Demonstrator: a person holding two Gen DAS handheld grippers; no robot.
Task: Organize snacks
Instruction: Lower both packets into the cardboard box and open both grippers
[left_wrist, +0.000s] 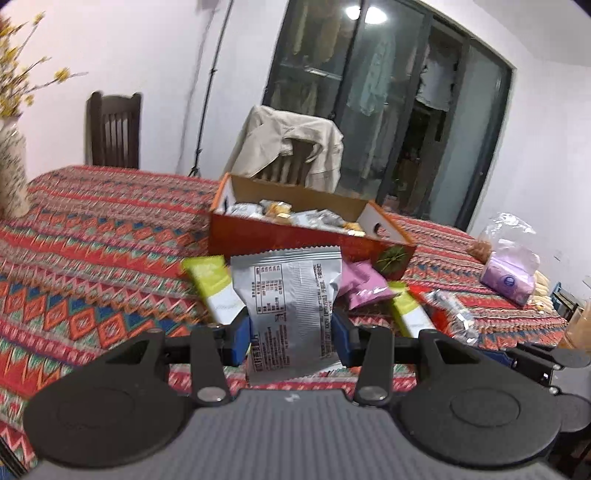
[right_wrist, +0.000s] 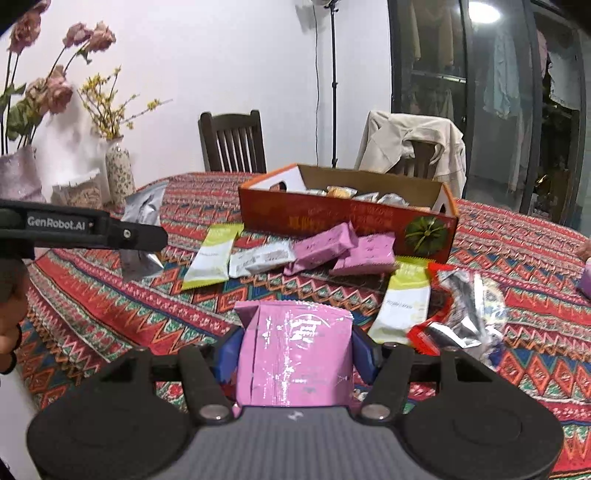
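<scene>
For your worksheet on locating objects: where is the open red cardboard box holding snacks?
In the right wrist view, the red cardboard box sits on the patterned tablecloth, centre-right, just behind two pink snack packets.

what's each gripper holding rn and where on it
Left gripper: silver snack packet, pinched across its lower side edges. Right gripper: pink snack packet, fingers on its two long side edges, near mid-length.

Snack packets (right_wrist: 325, 254) lie on the table (right_wrist: 110, 295) before the box (right_wrist: 343, 225), more packets sit inside it, and two chairs (right_wrist: 232, 142) stand behind the table.
</scene>
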